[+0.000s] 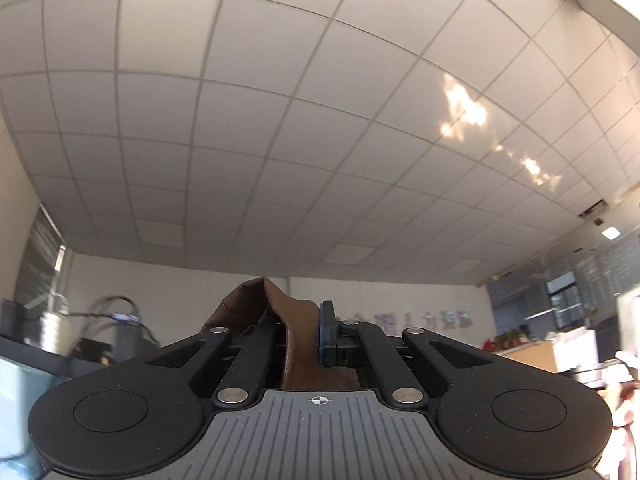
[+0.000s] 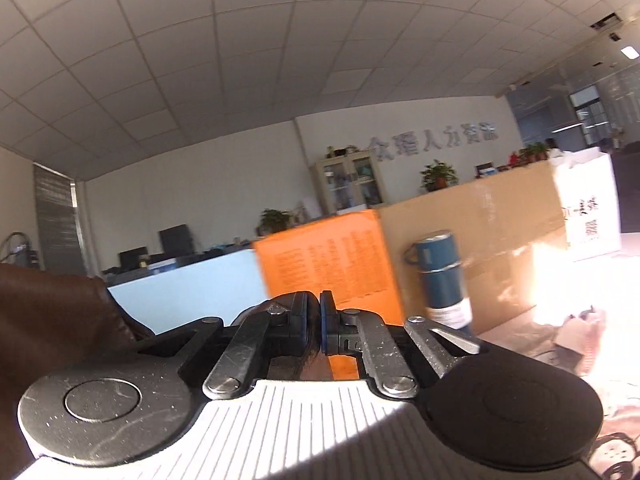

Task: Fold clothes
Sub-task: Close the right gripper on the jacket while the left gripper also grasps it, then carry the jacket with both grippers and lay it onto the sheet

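My left gripper [image 1: 310, 332] points up toward the ceiling and is shut on a fold of the brown garment [image 1: 276, 316], which bunches up over its fingertips and runs down between the jaws. My right gripper [image 2: 314, 320] is tilted upward and shut on a dark brown edge of the same garment [image 2: 314, 364], seen between and below the pads. More of the brown garment [image 2: 52, 320] hangs at the left of the right wrist view. The rest of the garment is hidden below both grippers.
Ahead of the right gripper stand an orange box [image 2: 328, 256], a large cardboard box [image 2: 480, 232], a blue-grey flask [image 2: 440, 276] and a light blue panel [image 2: 192, 288]. Crumpled cloth [image 2: 576, 332] lies in bright sun at the right. Desks with equipment [image 1: 60, 332] sit at the left.
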### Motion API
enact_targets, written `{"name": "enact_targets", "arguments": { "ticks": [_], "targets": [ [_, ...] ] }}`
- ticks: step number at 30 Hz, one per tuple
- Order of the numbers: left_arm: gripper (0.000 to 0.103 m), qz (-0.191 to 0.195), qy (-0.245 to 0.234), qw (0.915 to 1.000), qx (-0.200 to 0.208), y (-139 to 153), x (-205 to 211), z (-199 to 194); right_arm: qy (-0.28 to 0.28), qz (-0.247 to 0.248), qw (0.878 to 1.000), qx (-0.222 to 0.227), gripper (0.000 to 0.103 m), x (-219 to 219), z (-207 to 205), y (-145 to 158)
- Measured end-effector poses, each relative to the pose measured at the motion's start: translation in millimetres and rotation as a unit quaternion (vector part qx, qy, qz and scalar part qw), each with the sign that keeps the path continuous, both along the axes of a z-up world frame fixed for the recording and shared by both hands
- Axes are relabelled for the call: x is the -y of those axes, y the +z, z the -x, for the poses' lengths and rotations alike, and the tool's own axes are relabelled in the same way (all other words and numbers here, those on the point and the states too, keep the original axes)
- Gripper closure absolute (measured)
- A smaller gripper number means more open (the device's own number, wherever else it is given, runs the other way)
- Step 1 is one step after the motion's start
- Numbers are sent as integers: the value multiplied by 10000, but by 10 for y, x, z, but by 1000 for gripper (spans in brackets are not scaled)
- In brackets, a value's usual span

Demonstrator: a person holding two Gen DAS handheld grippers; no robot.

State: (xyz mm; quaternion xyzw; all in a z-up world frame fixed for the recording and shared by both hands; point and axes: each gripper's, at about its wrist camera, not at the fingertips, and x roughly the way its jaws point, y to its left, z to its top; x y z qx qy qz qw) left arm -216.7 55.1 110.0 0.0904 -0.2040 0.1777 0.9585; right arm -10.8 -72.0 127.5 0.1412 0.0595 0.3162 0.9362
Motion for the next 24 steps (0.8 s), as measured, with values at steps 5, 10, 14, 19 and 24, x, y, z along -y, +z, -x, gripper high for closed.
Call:
{"name": "enact_targets", "arguments": {
  "ticks": [5,10,14,19,24],
  "targets": [
    [102,-97,-1273,9874,-932,-405,381,-211,-745,154,9942,-758,97,627,-733,-424],
    [102,-847,-2164,9496,-2105,-706,704,-92,-1220,480,9843,-1183,96,1096,-1082,-891],
    [101,-1186,-2352,9098,-3208,-893,793,-2,-1237,281,9804,-1510,84,1268,-1150,-1089],
    [91,-1541,-2066,8653,-4300,-1195,883,5,-1468,-68,9795,-1377,30,1469,-1044,-1011],
    [75,-1445,-1989,8622,-4429,-1290,915,7,-1499,-262,9838,-950,13,1773,-642,-843]
  ]
}}
